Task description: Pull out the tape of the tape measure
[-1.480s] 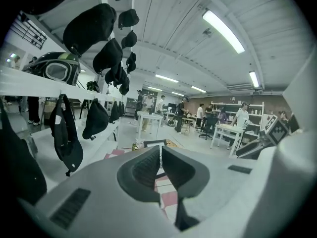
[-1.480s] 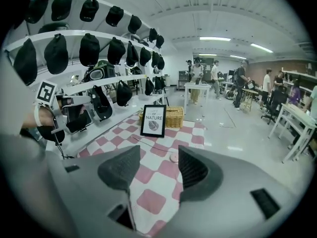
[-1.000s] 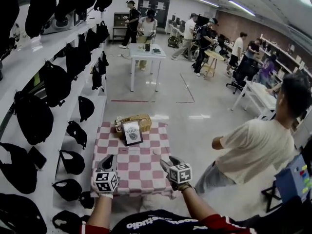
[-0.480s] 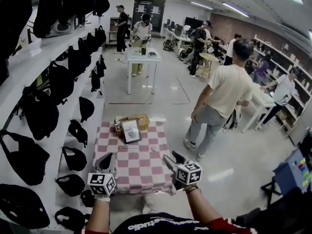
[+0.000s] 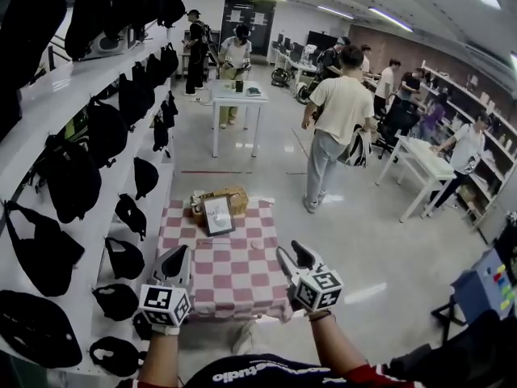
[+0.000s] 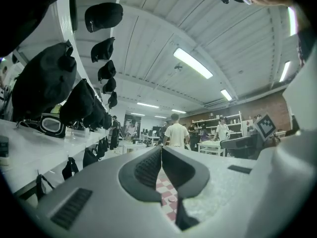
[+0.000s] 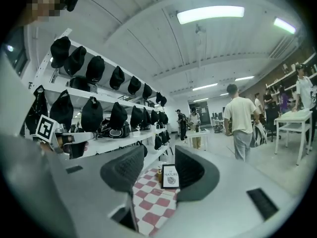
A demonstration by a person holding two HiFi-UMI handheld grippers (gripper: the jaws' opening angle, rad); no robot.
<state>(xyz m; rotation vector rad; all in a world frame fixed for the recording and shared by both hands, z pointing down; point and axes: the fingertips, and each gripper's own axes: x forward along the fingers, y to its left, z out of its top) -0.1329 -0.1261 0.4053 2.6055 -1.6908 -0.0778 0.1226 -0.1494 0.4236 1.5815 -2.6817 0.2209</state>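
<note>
Over the near edge of the pink-and-white checked table [image 5: 242,275], in the head view, both grippers are held level and side by side: the left gripper [image 5: 179,253] above the table's near left corner, the right gripper [image 5: 294,253] above its near right corner, each with its marker cube turned toward the person. At the table's far edge a framed card [image 5: 218,215] is propped upright, with a woven basket [image 5: 229,196] just behind it. Left of the table, white shelves [image 5: 60,83] are lined with black bags, and beyond the table a person in a pale shirt [image 5: 341,103] is seen on the open floor. The tape measure cannot be picked out on the table in this view. In the left gripper view the jaws are seen brought together at their tips, with nothing gripped. Below them, on the table's cloth, a small round pale thing [image 6: 172,199] is seen, but whether it is the tape measure cannot be told. In the right gripper view the jaws are seen well apart, having just been closing, with nothing between them. The framed card on the table is seen through the gap.
</note>
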